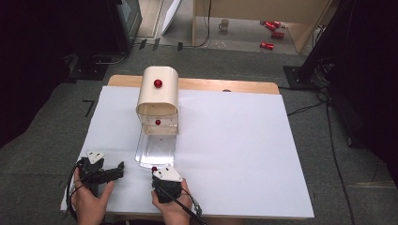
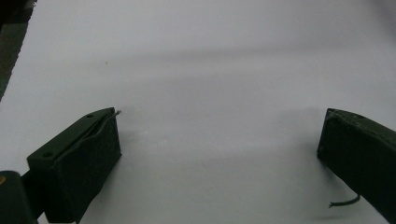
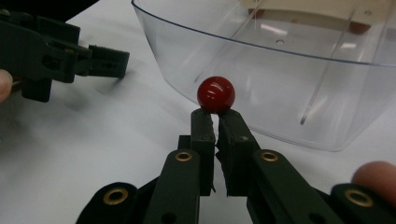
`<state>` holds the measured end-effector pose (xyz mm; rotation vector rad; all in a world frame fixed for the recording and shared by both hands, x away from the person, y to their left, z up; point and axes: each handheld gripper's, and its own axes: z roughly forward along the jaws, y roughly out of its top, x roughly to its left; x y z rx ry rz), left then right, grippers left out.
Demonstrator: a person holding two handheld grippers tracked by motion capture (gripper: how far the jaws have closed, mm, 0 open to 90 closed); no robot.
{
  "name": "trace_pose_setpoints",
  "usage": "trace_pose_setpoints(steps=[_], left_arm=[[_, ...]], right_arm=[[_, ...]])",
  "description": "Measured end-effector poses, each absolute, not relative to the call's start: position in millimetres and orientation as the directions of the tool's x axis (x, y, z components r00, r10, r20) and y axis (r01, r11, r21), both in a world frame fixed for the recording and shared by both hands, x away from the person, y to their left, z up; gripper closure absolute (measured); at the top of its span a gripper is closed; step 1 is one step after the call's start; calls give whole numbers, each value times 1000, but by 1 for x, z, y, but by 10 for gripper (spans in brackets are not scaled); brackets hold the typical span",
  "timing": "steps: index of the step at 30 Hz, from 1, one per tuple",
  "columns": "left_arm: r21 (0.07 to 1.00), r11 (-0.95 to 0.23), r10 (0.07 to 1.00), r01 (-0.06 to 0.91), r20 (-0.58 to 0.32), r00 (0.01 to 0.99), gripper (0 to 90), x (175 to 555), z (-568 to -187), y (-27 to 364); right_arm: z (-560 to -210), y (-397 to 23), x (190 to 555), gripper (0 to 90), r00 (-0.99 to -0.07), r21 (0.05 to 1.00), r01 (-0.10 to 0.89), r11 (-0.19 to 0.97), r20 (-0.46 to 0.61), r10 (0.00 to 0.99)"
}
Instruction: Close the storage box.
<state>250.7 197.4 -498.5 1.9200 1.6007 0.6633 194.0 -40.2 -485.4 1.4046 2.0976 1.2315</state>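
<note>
Two hand-held grippers at the near edge of a white-covered table, beside a cream box with a clear drawer pulled out.

In the high view, the left gripper [image 1: 117,169] is held low at the near left of the white sheet [image 1: 234,140], angled to the right, while the right gripper [image 1: 155,170] is pointed forward at the red knob [image 1: 154,168] on the front of the clear drawer [image 1: 156,150], which is drawn out from the cream box [image 1: 158,96]. In the left gripper view, the jaws are seen spread wide over bare sheet. In the right gripper view, the right gripper [image 3: 215,116] has its jaws pressed together, nothing visibly pinched; the red knob [image 3: 215,94] sits touching just above their tips, against the clear drawer [image 3: 280,74].
</note>
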Motion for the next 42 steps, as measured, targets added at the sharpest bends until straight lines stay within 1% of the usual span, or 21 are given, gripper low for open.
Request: trace_pose_setpoints(steps=[13,22,42], left_arm=[[685,-141,985,715,26,170,0,251,-498,197],[685,-140,985,715,25,169,0,251,-498,197],[688,-138,986,713,24,167,0,251,-499,197]], right_arm=[[-469,-41,210,862,-459,821,553,141,159,874],[-461,-41,229,864,-450,829,540,143,142,881],[-459,-44,273,862,-416,822,552,139,127,901]])
